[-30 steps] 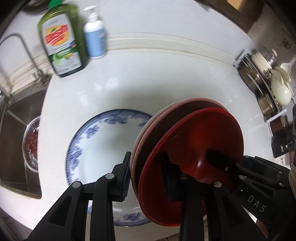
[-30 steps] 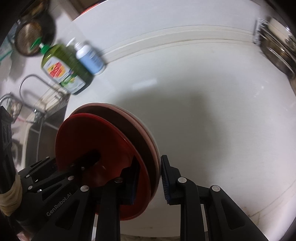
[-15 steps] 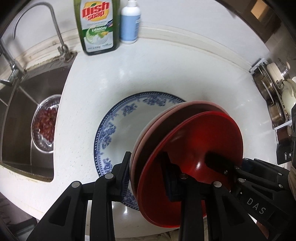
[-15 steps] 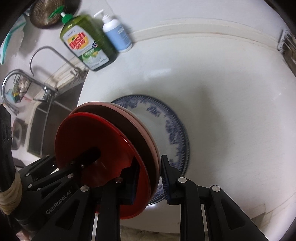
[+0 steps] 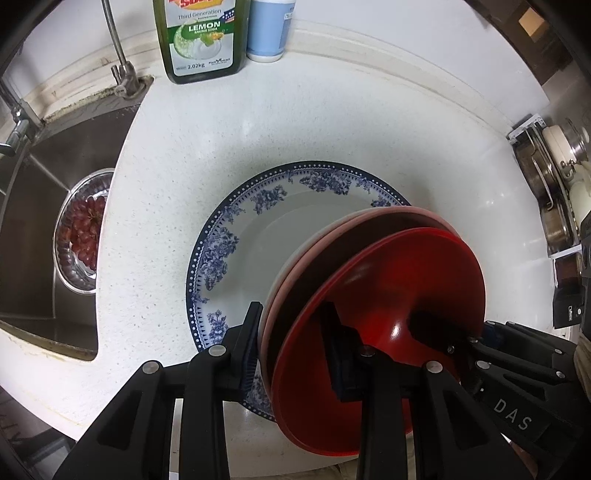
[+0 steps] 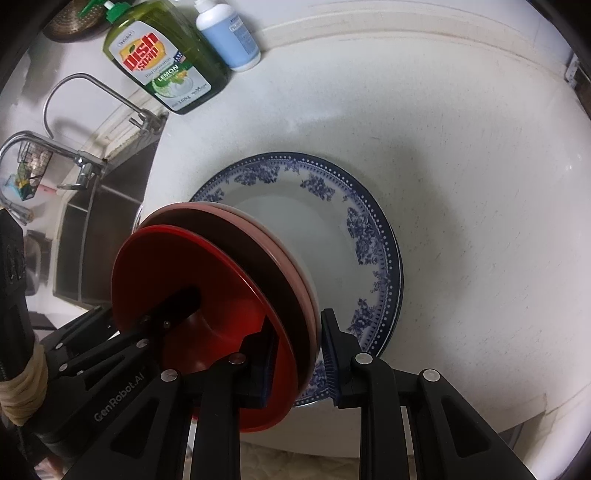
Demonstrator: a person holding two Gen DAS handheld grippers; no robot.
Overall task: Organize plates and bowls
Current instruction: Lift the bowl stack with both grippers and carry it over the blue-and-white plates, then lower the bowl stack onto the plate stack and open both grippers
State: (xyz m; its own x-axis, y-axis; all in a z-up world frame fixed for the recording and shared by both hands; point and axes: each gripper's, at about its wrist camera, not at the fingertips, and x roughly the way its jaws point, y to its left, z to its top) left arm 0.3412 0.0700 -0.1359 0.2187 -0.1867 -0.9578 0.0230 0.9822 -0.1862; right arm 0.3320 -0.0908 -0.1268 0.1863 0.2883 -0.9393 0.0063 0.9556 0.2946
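Note:
A stack of plates hangs tilted above the counter, a red plate (image 5: 399, 295) (image 6: 177, 266) uppermost with pink ones (image 5: 325, 243) (image 6: 284, 258) under it. My left gripper (image 5: 295, 343) is shut on one side of the stack's rim. My right gripper (image 6: 299, 354) is shut on the opposite side. In each wrist view the other gripper's fingers reach into the red plate. Under the stack a large blue-and-white floral plate (image 5: 258, 236) (image 6: 332, 229) lies flat on the white counter (image 5: 332, 129). The stack hides part of that plate.
A green dish soap bottle (image 5: 201, 37) (image 6: 166, 59) and a blue-and-white pump bottle (image 5: 267, 29) (image 6: 229, 37) stand at the back. The steel sink (image 5: 48, 206), with a bowl of red grapes (image 5: 83, 236) and a faucet (image 6: 92, 92), is to the left. Pots (image 5: 554, 177) sit at the right.
Both grippers have carried the stack leftward toward the sink and lower. The floral plate now lies more centrally beneath it, and the bottles look closer.

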